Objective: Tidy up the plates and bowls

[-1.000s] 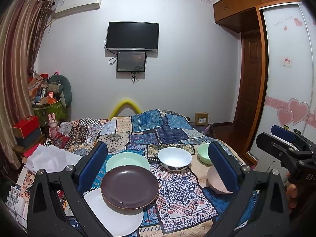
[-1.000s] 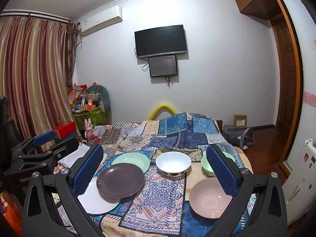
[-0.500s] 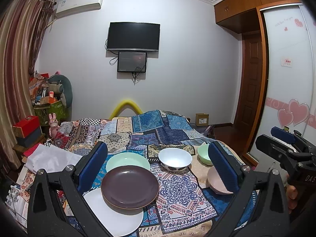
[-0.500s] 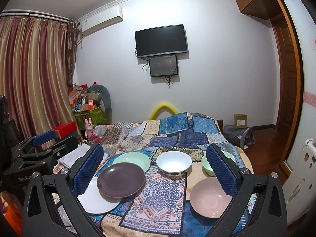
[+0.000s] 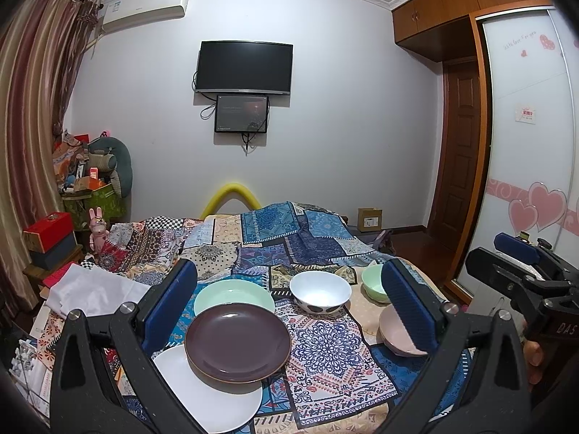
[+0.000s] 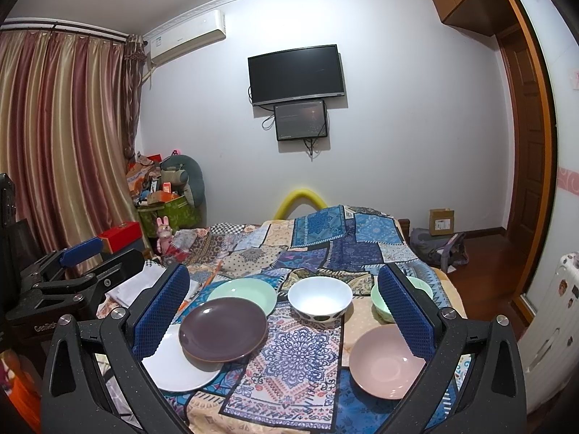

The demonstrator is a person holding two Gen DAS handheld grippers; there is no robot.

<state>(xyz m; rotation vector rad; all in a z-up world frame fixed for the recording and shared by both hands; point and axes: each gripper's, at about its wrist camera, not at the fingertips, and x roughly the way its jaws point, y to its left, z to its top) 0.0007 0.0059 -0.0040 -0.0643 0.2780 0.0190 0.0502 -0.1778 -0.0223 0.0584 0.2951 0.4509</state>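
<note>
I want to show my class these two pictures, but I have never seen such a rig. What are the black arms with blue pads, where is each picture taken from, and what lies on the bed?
No robot here: a person holds a two-finger gripper in each hand, and a fisheye camera on each looks forward along its blue pads. One picture comes from the left gripper, the other from the right gripper. Both are open and hold nothing. On the patchwork quilt lie a brown plate overlapping a white plate, a green plate, a white bowl, a green bowl and a pink bowl.
</note>
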